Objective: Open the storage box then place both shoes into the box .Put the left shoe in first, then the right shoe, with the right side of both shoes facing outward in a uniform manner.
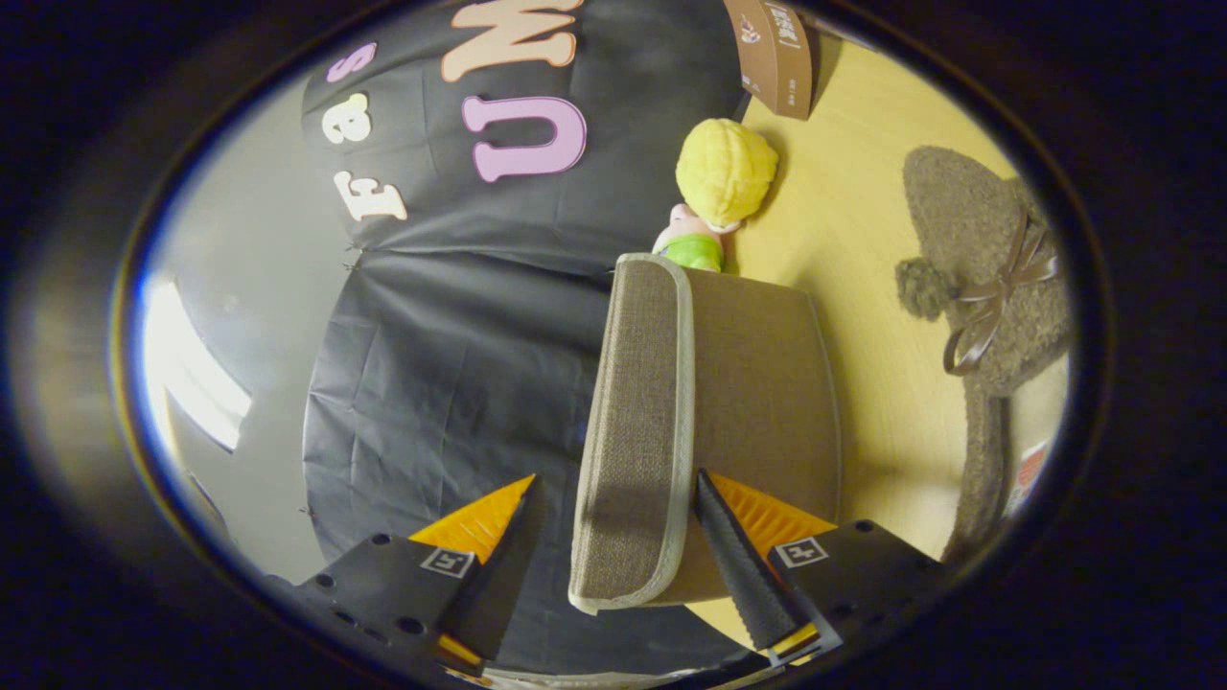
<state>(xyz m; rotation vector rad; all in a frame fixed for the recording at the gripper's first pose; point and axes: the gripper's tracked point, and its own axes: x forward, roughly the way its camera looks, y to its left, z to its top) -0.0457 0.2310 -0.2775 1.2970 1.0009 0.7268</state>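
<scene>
gripper (613, 517) fingers spread wide, the storage box (709, 422) lid edge standing between them; contact with either finger cannot be confirmed. box sits on the wooden table (863, 230), closed flap raised toward the camera. fuzzy shoe (987, 259) with ribbon bow lies well apart beside the box. doll (724, 182) just beyond the box; cardboard carton (776, 53) at the table's far edge.

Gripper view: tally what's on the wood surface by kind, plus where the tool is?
Storage box: 1
Fuzzy shoe: 1
Doll: 1
Carton: 1
Total: 4
Tool: open, fingers on either side of the box's lid edge, not pressing it.
</scene>
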